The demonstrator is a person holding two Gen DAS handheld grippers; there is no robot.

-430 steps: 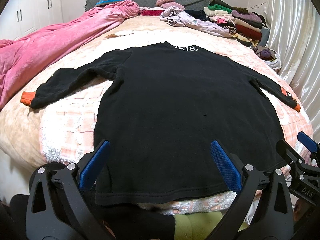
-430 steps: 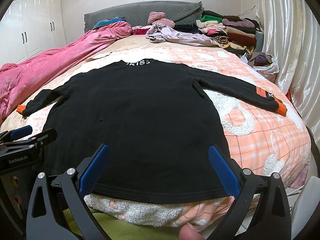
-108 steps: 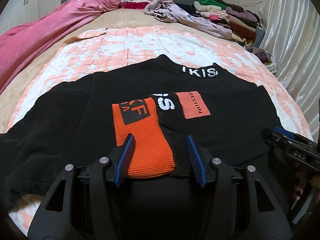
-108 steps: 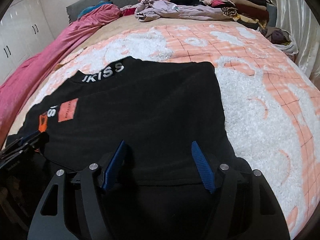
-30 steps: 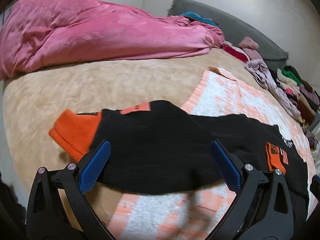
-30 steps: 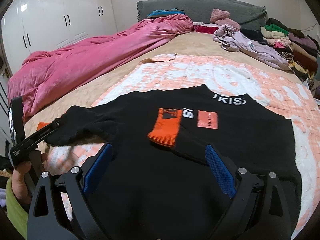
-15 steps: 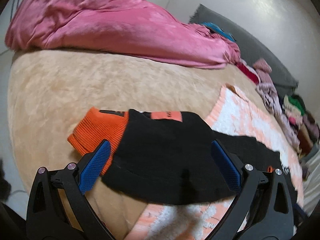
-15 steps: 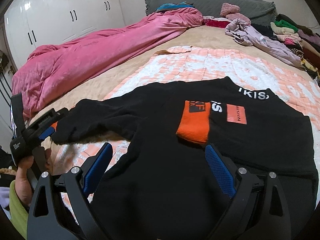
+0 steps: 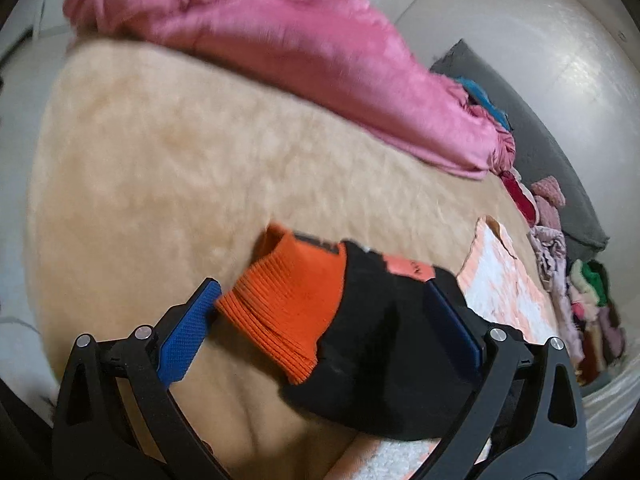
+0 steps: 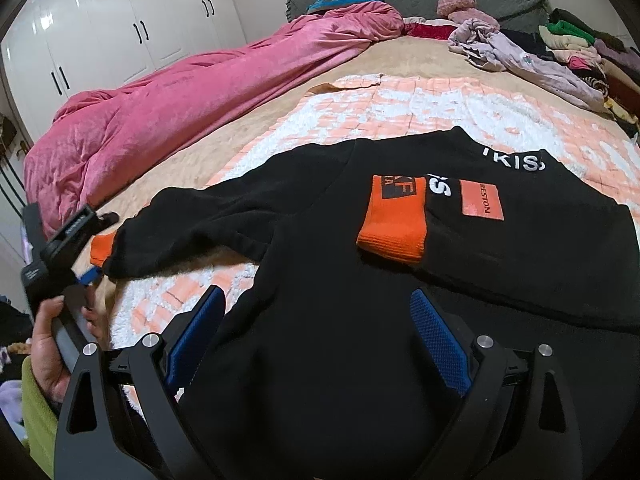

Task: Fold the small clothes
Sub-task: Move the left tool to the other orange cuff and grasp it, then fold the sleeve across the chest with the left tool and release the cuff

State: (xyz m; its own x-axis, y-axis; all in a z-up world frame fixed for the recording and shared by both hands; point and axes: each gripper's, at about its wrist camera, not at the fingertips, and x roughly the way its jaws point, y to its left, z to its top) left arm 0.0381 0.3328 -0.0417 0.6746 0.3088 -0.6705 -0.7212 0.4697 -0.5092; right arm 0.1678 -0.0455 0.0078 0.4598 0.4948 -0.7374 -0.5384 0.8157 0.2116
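Partly folded, black sweater [image 10: 320,264] shows orange cuffs [image 10: 394,220] and patch.

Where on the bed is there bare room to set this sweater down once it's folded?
Free: the tan bedspread between the pink duvet and the checked blanket, and that blanket beyond the black sweater. Crowded: the far right edge, with the lilac garment and stacked clothes.

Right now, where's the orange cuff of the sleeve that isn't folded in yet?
In the left wrist view the orange cuff lies on the tan bed cover, between the open fingers of the left gripper, with the pink duvet beyond.
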